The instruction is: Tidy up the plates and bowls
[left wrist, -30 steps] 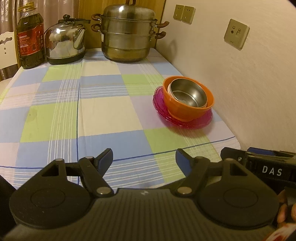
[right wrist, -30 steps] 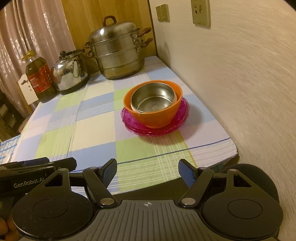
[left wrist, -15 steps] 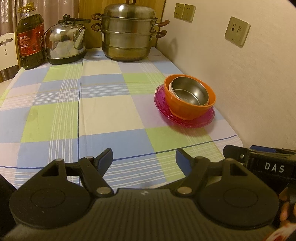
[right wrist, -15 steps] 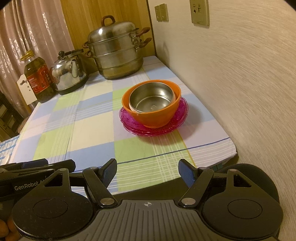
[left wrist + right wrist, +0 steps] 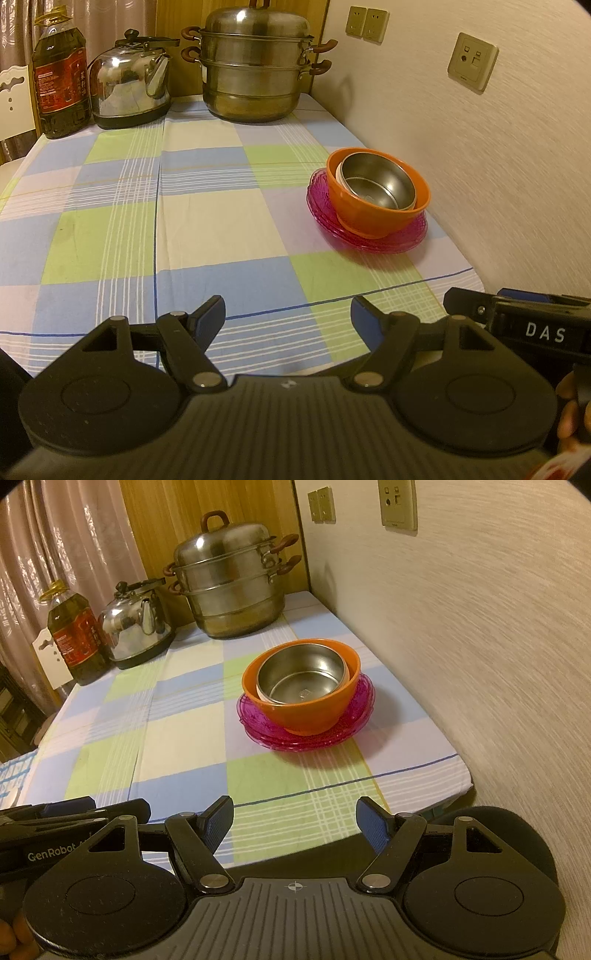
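A steel bowl (image 5: 376,181) sits inside an orange bowl (image 5: 373,218), which rests on stacked magenta plates (image 5: 406,240) near the wall on the right of the table. The same stack shows in the right wrist view: steel bowl (image 5: 301,679), orange bowl (image 5: 306,712), plates (image 5: 332,738). My left gripper (image 5: 288,317) is open and empty above the table's front edge, left of the stack. My right gripper (image 5: 294,821) is open and empty at the front edge, in front of the stack.
A checked cloth covers the table (image 5: 184,221). At the back stand a steamer pot (image 5: 255,70), a kettle (image 5: 129,88) and an oil bottle (image 5: 59,77). The wall (image 5: 498,166) runs along the right side. The right gripper's body (image 5: 532,328) shows at the lower right of the left view.
Both grippers stay open and nearly still. The views have drifted slightly; the stack sits a little lower and nearer in both.
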The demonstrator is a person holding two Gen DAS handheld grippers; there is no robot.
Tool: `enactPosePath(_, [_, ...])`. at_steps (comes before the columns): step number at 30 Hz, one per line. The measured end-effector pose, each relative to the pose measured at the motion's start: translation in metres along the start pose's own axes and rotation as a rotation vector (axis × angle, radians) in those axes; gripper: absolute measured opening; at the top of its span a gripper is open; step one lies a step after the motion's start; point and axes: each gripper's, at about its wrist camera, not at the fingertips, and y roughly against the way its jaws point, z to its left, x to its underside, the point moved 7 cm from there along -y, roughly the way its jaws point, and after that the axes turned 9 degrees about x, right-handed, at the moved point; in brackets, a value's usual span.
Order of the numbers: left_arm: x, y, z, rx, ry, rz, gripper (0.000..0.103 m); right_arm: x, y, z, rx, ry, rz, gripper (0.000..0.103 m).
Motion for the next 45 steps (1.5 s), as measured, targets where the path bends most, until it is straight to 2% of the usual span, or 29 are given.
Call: enactPosePath(45, [-0.0008, -0.0005, -0.0031, 0.004, -0.005, 0.0, 0.073, -0.003, -0.0011, -0.0019, 0.003, -0.004, -0.002, 0.073])
